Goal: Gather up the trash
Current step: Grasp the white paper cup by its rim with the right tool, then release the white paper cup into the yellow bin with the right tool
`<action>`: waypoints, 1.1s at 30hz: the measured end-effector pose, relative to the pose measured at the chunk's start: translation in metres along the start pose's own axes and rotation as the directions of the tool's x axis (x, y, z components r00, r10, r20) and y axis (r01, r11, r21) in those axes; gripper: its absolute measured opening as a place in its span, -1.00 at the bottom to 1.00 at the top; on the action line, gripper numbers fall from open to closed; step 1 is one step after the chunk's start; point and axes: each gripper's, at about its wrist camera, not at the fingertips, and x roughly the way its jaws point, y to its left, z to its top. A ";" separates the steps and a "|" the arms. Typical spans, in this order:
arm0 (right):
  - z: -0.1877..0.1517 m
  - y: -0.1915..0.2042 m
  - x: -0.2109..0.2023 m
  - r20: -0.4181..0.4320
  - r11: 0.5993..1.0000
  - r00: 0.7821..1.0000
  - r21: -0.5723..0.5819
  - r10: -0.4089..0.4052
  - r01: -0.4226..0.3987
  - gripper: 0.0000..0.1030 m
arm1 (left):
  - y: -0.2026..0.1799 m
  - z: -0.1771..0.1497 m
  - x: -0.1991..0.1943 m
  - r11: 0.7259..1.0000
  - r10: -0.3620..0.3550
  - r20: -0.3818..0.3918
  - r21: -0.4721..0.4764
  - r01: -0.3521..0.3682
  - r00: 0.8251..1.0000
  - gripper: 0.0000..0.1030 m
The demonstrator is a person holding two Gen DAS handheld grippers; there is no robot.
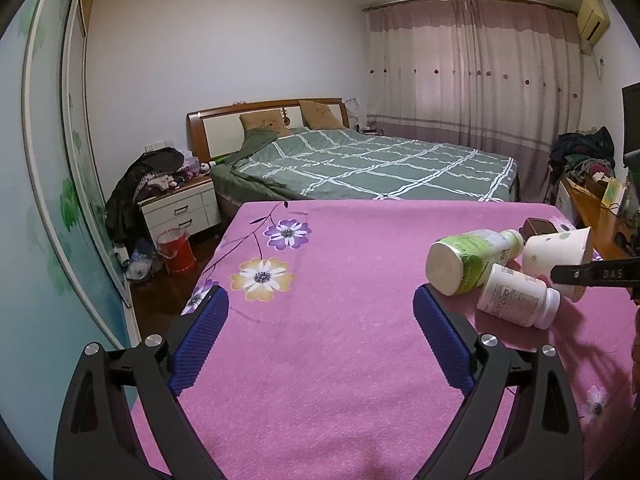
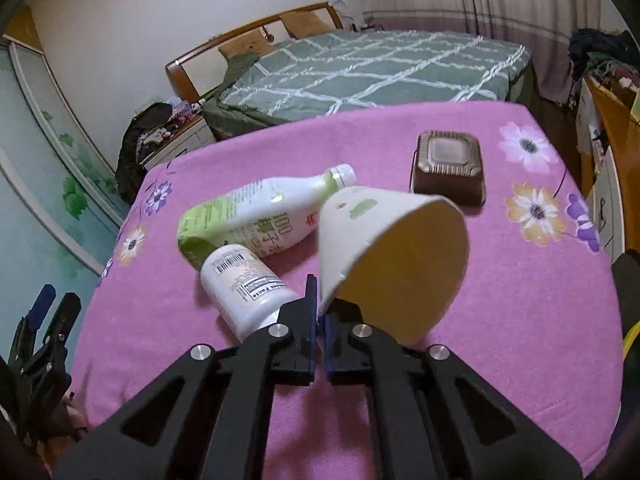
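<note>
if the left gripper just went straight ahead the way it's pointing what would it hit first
Probably nothing soon: the open left gripper faces bare pink tablecloth; the green bottle lies right of its line. Past the table edge, likely the bed; depth unclear.

Left wrist view: low over the near end of the table (image 1: 320, 340), facing straight down its pink cloth toward the bed (image 1: 372, 164) and curtains (image 1: 472, 76), own left tongs (image 1: 320, 308) framing the bottom edge. Clutter off to the right side, right tongs (image 1: 560, 276) poking in from the right edge. Right wrist view: higher, tilted down, very near, right tongs (image 2: 319, 316) at centre with the paper cup (image 2: 394, 256) filling the middle. Left tongs (image 2: 44, 312) visible at far left. Shared by both: table, green-labelled bottle (image 1: 470, 258), pill bottle (image 1: 516, 296), brown box (image 2: 448, 166), bed, nightstand (image 1: 180, 208).
</note>
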 end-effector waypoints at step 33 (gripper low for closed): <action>-0.105 -0.235 -0.168 0.038 0.786 0.860 0.430 -0.508 0.445 -0.93 | -0.003 0.002 -0.003 1.000 -0.001 0.001 0.018 0.001 1.000 0.79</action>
